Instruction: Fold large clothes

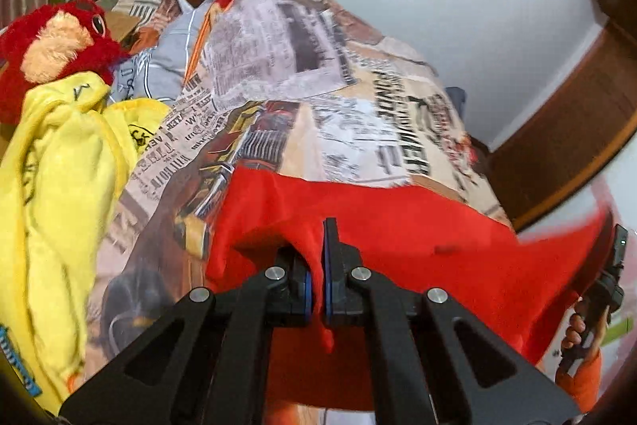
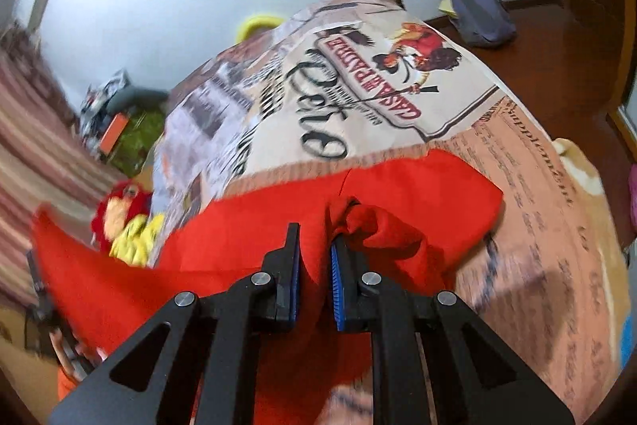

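- Left wrist view: my left gripper (image 1: 316, 281) pinches the red garment (image 1: 398, 226), low centre, so its edge lifts.
- Right wrist view: my right gripper (image 2: 314, 281) clamps bunched red cloth, stretching it above the printed bedspread (image 2: 358, 98).

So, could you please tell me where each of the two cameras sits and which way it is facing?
Left wrist: sits on the left gripper, looking down along its fingers, shut on the red garment over the newspaper-print bedspread; the person's right hand shows.
Right wrist: sits on the right gripper, fingers pinching the red garment, facing across the bedspread.
Shared: garment, bedspread, red plush toy.
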Demonstrator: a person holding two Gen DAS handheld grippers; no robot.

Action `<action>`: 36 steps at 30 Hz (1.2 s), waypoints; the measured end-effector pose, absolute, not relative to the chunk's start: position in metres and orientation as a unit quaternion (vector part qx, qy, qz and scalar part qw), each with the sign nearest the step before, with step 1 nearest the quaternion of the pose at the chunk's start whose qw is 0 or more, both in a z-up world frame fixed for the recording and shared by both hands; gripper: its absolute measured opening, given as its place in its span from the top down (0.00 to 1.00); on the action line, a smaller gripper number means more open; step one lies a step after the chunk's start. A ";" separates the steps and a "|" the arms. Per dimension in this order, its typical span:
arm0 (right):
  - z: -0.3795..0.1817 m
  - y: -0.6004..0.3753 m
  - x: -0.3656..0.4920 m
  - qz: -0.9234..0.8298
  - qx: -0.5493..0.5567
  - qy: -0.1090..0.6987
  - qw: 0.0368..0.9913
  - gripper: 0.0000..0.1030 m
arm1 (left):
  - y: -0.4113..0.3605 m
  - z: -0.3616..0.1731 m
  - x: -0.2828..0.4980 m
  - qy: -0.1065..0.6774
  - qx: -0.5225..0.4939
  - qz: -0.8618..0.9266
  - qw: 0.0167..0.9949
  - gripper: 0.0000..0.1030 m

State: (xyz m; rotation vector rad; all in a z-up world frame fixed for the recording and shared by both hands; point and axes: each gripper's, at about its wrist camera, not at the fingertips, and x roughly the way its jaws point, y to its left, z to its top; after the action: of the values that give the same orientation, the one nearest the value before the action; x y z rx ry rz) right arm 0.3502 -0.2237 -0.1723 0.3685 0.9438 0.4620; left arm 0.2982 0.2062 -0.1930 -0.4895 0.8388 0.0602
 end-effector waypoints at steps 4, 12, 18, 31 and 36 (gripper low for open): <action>-0.192 -0.220 0.379 0.208 0.192 0.461 0.841 0.88 | 0.209 -0.228 0.332 0.435 -0.226 0.054 0.870 0.97; -0.205 -0.233 0.391 0.194 0.182 0.469 0.842 0.79 | 0.207 -0.290 0.361 0.491 -0.209 0.069 0.843 0.95; -0.174 -0.267 0.356 0.111 0.162 0.424 0.884 0.70 | 0.188 -0.264 0.342 0.488 -0.160 0.083 0.854 0.90; -0.165 -0.194 0.282 0.230 0.027 0.456 0.859 0.62 | 0.143 -0.167 0.263 0.418 -0.068 0.005 0.906 0.50; -0.186 -0.153 0.275 0.273 -0.014 0.472 0.838 0.62 | 0.117 -0.196 0.257 0.458 -0.038 -0.029 0.888 0.50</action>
State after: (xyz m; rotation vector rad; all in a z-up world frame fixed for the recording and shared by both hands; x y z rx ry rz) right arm 0.2748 -0.1527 -0.1862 -0.0302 0.9994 0.5776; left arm 0.2573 0.1170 -0.1957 -0.0783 0.9518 -0.0593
